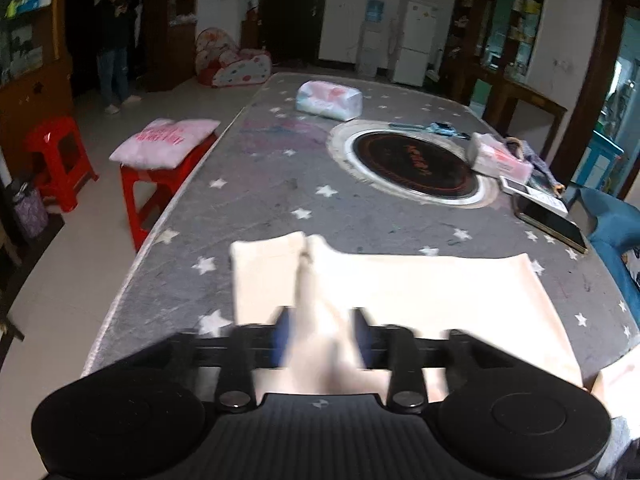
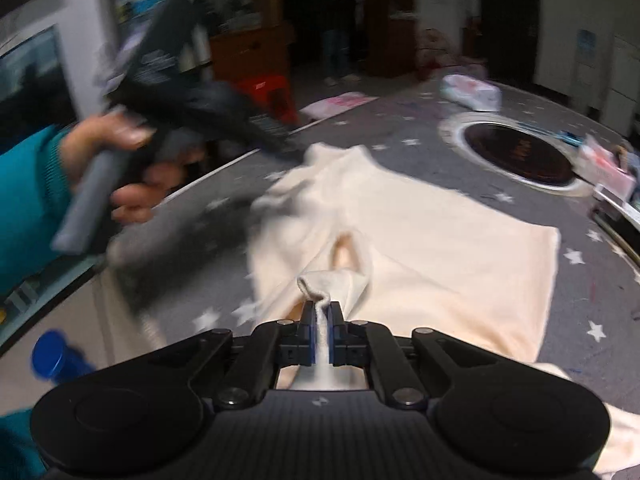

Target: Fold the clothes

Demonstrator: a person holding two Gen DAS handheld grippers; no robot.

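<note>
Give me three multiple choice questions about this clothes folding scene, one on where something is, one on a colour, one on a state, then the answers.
1. Where is the pink cushion?
A. on a red stool beside the table
B. on the round black hob
C. under the cream garment

2. What colour is the garment being folded?
A. dark blue
B. cream
C. red

3. What is the right gripper doing?
A. hanging open above the table
B. pinching a fold of the garment
C. holding a phone

Answers: 1 A, the cushion lies on the red stool left of the star-patterned table. 2 B, the cloth is pale cream. 3 B, cloth is squeezed between its closed jaws.
</note>
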